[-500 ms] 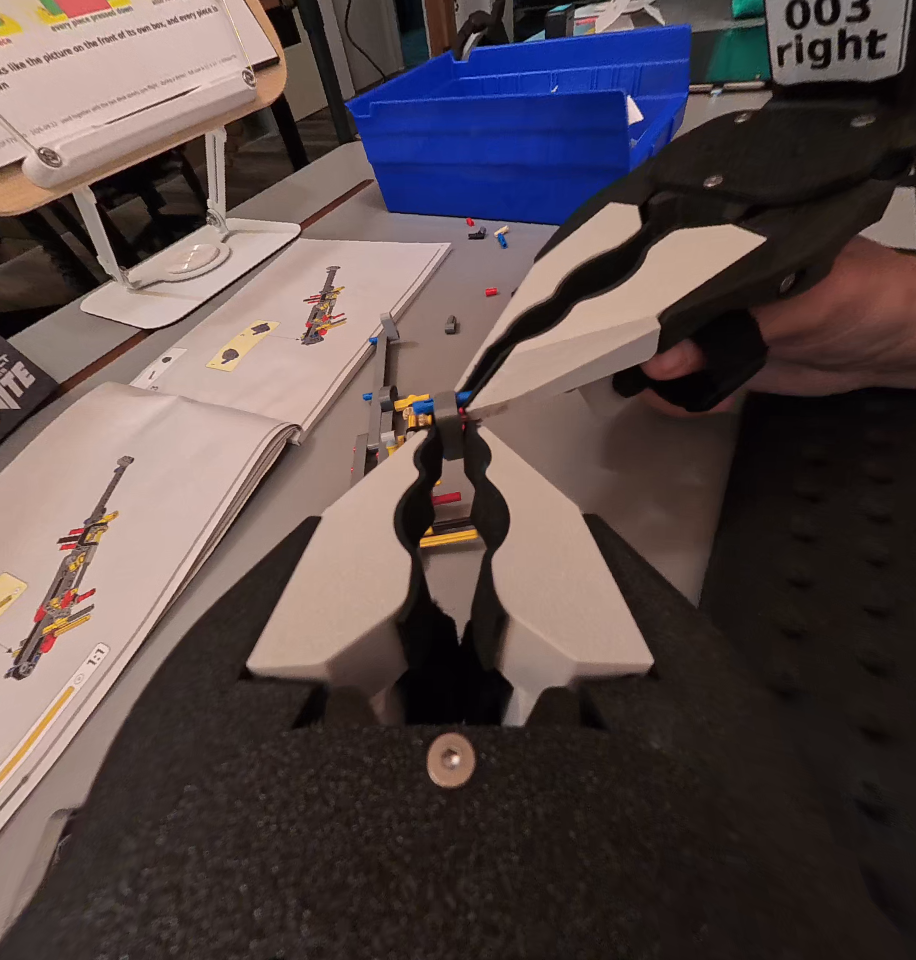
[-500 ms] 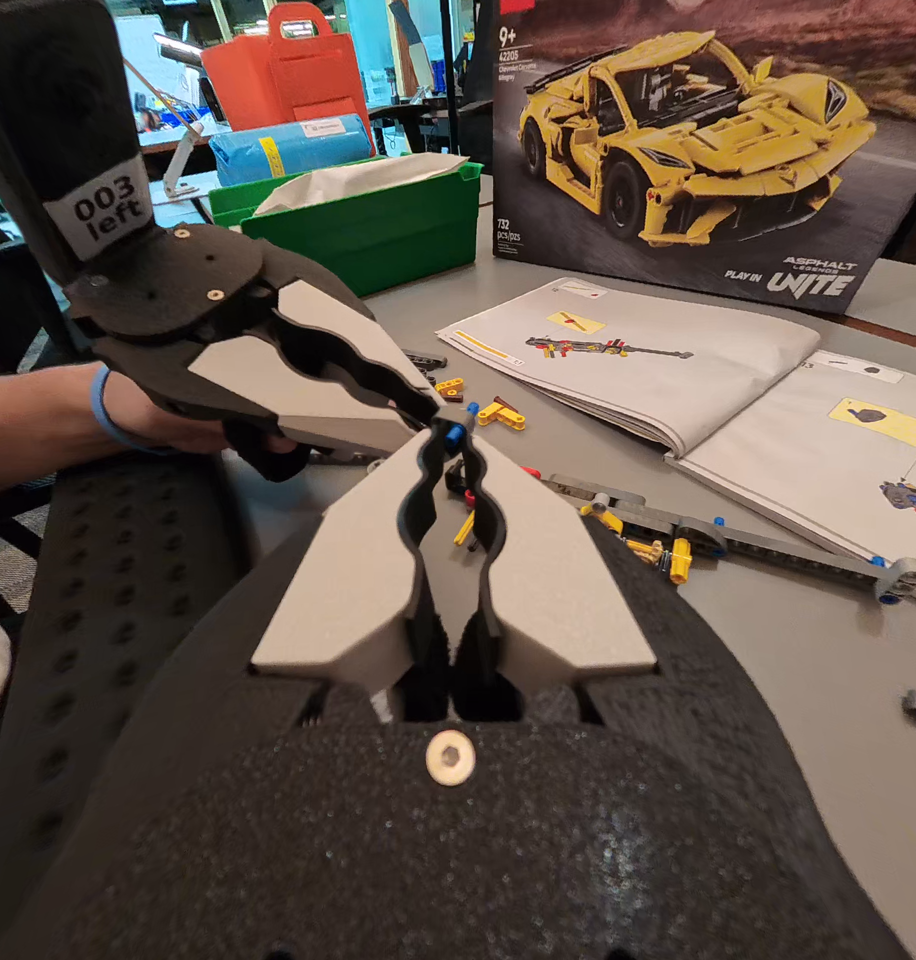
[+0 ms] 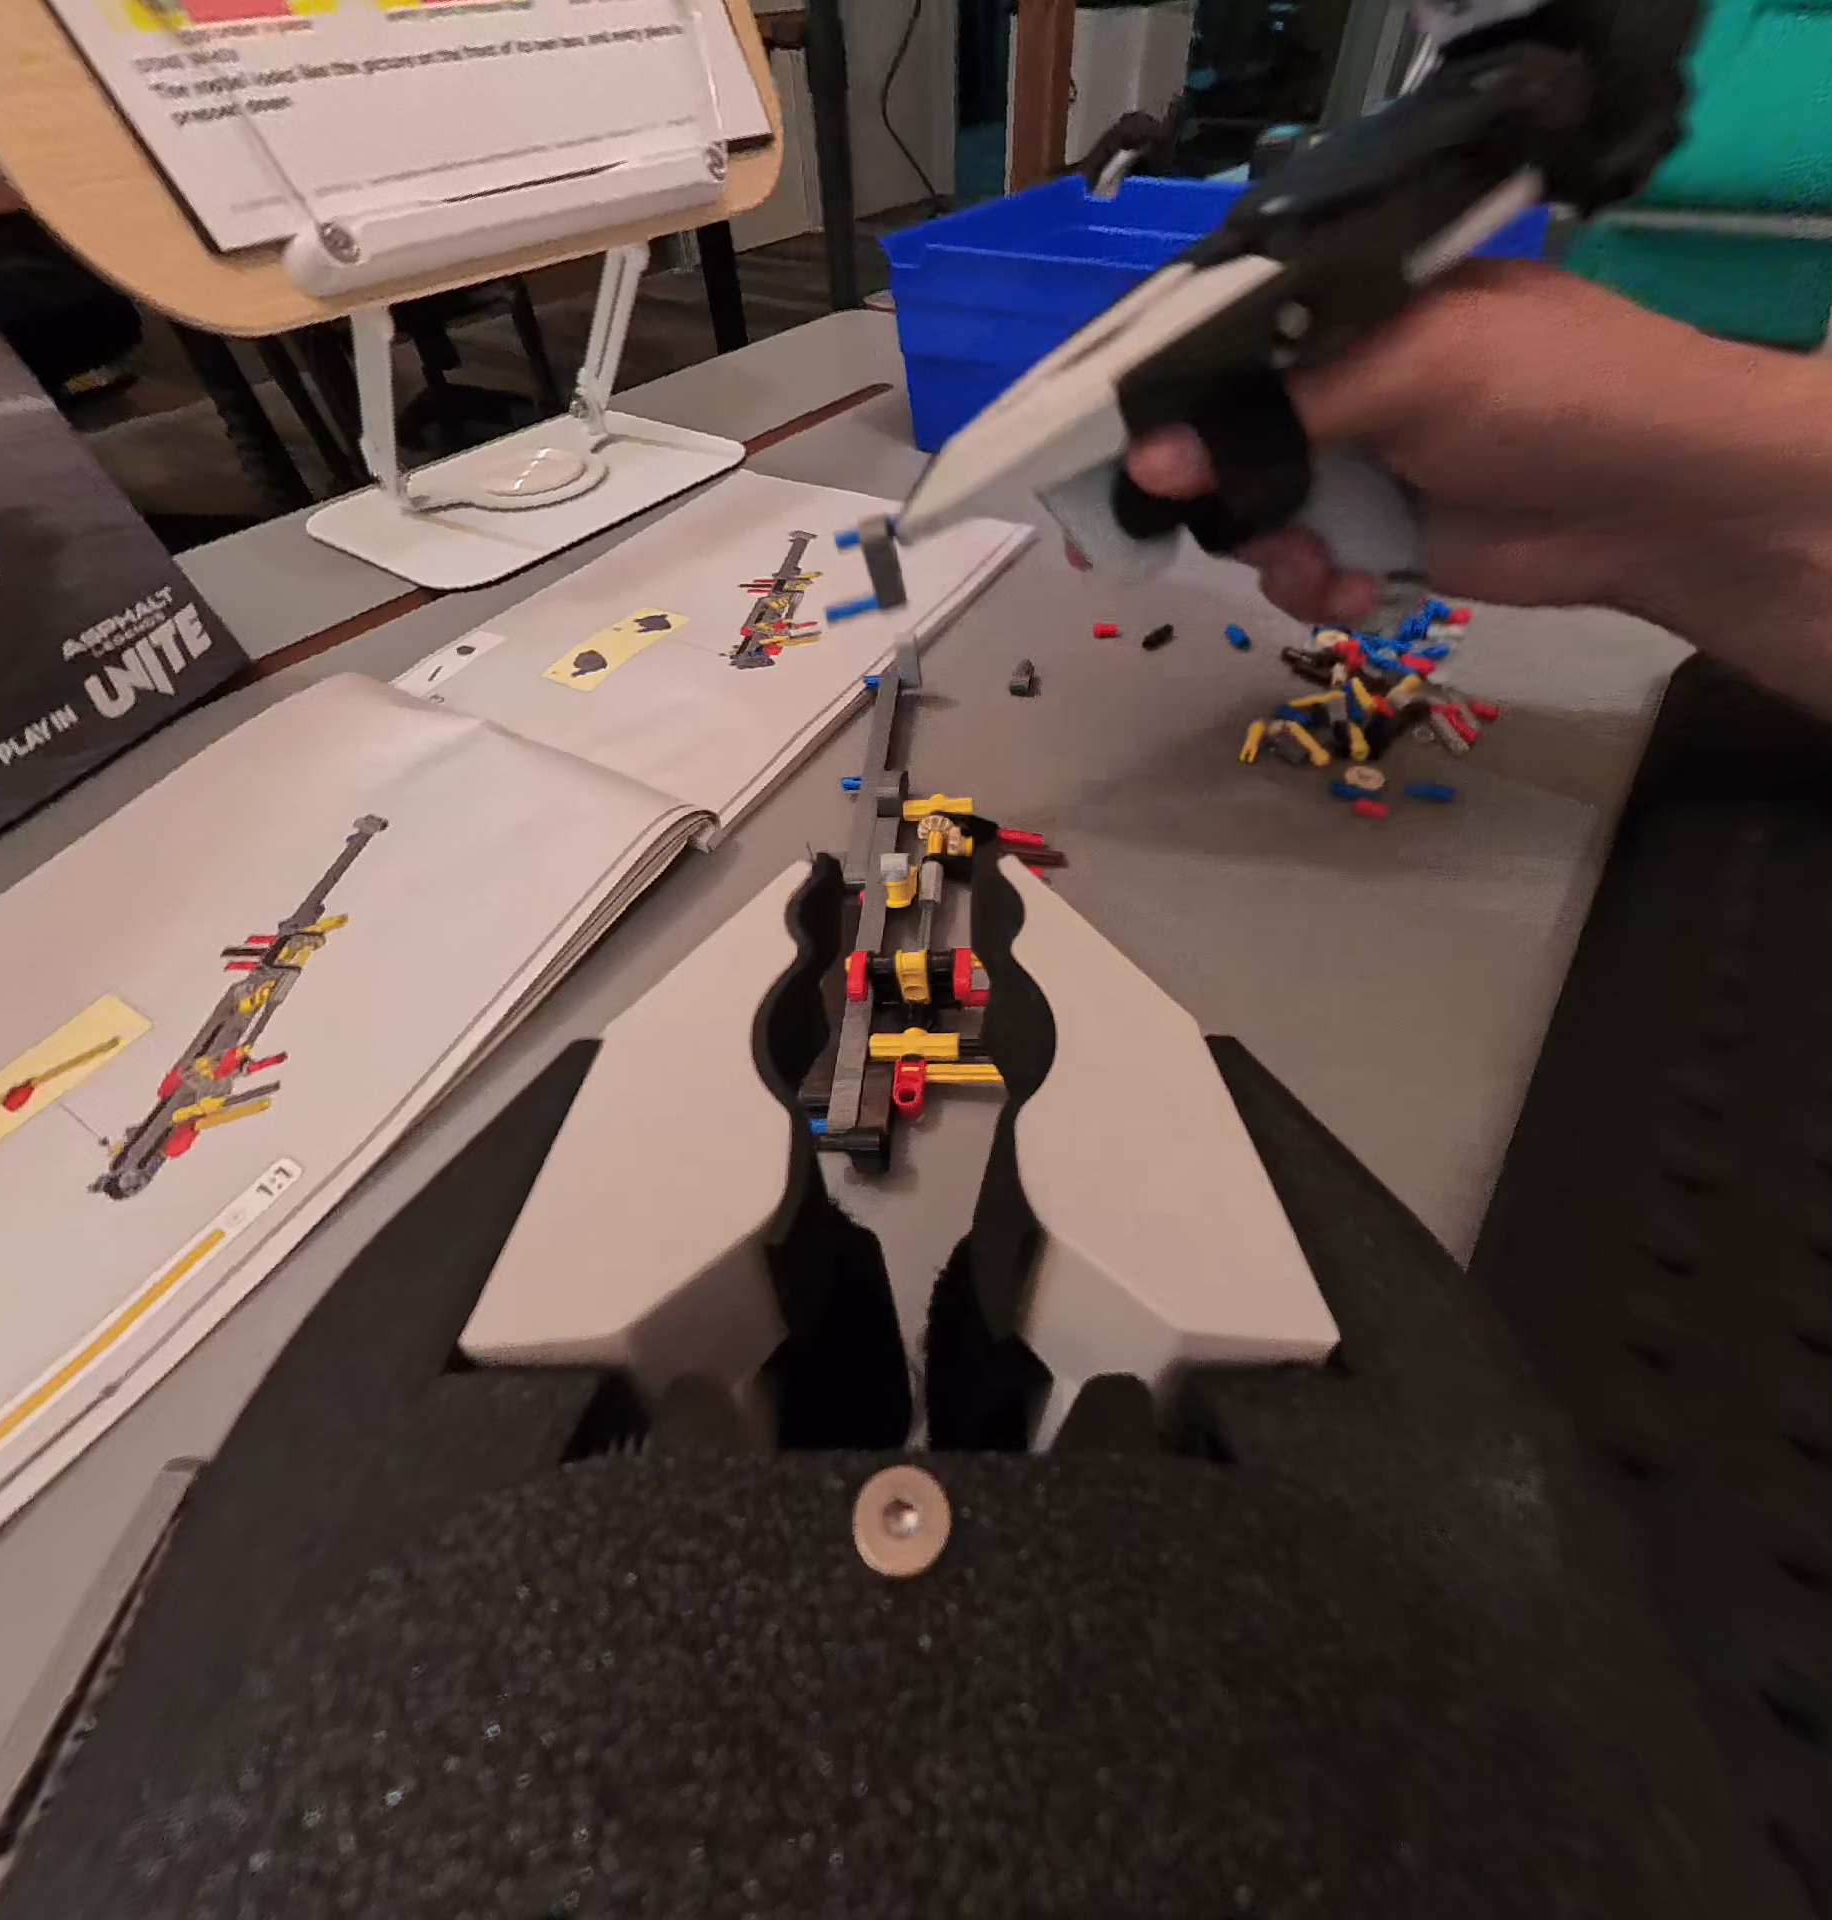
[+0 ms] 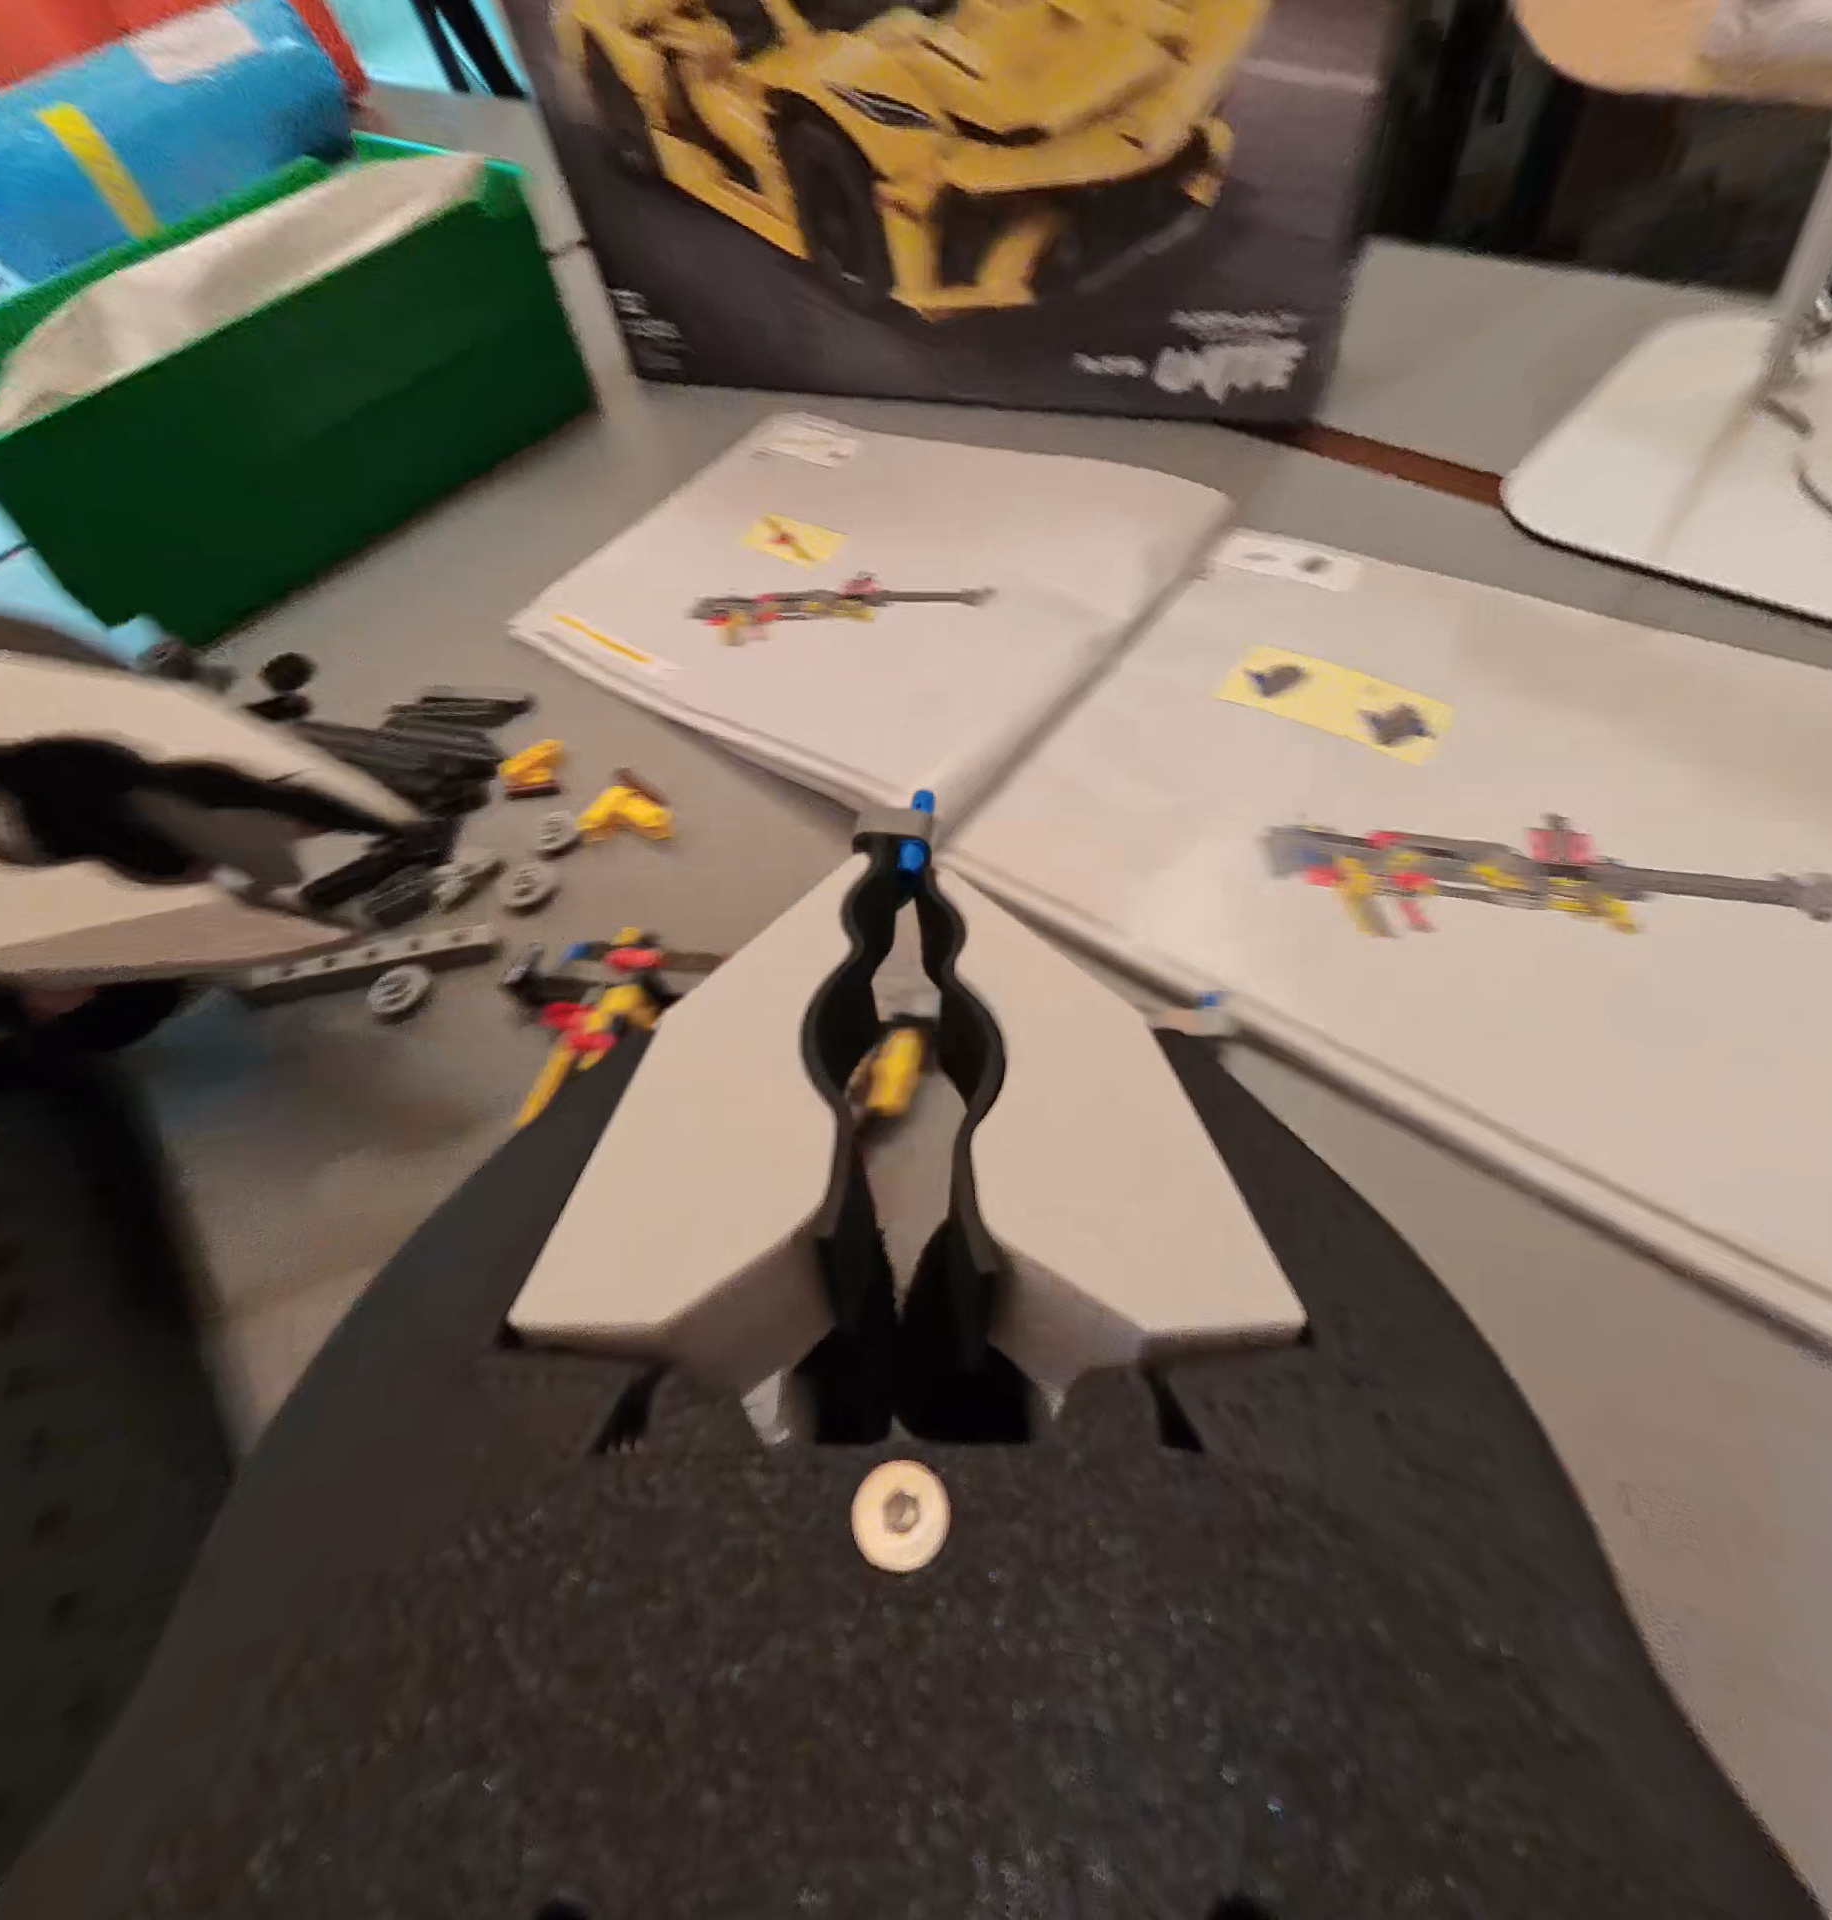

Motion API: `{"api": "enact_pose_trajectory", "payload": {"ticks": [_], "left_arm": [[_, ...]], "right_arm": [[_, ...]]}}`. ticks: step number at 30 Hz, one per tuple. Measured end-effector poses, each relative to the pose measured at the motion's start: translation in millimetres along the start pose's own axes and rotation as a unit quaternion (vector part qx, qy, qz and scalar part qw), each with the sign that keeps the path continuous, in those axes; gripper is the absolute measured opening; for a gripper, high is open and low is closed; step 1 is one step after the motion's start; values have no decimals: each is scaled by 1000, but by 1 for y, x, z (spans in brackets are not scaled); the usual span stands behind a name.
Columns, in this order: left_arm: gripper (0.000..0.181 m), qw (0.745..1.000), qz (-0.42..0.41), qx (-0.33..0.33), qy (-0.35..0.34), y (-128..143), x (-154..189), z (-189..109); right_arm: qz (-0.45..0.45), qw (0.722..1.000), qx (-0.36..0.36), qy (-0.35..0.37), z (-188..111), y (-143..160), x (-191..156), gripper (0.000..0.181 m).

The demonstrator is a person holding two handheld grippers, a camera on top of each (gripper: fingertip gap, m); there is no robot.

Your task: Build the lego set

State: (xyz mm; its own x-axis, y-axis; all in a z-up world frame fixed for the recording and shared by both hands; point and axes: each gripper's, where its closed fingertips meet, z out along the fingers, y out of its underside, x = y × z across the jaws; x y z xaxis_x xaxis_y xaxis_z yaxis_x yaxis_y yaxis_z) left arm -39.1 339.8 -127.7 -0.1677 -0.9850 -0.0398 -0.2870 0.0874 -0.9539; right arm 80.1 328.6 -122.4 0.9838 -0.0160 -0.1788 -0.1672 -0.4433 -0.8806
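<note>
A long grey Lego assembly (image 3: 870,831) with yellow, red and black parts lies on the grey table. My left gripper (image 3: 912,873) is open, and the near end of the assembly shows between its fingers. I cannot tell if they touch it. My right gripper (image 4: 896,868) is shut on a small grey piece with blue pins (image 4: 896,826). In the left wrist view the right gripper (image 3: 907,525) holds that piece (image 3: 881,566) in the air above the assembly's far end. The left gripper (image 4: 403,831) shows blurred at the left of the right wrist view.
An open instruction booklet (image 3: 372,883) lies left of the assembly. A blue bin (image 3: 1016,301) and a white document stand (image 3: 527,488) are behind. Loose small pieces (image 3: 1359,707) lie at the right. The set's box (image 4: 943,208), a green bin (image 4: 268,416) and black loose parts (image 4: 455,727) show in the right wrist view. My right fingertips sit around 12 cm from my left ones.
My left gripper let go of the small grey piece, opened and drew back over the assembly. My right gripper kept the piece and lifted it up and away.
</note>
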Motion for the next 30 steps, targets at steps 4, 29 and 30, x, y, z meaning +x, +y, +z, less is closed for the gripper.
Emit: {"api": "enact_pose_trajectory", "payload": {"ticks": [4,29,30], "left_arm": [[23,998,-56,6,5,1,-9,-3],[56,929,-303,66,201,-28,-10,-13],[56,942,-276,59,183,-24,-10,-11]], "right_arm": [[65,997,-18,36,7,-14,82,3],[110,993,-12,-39,-10,2,59,3],[90,995,-16,-24,-10,3,60,3]]}}
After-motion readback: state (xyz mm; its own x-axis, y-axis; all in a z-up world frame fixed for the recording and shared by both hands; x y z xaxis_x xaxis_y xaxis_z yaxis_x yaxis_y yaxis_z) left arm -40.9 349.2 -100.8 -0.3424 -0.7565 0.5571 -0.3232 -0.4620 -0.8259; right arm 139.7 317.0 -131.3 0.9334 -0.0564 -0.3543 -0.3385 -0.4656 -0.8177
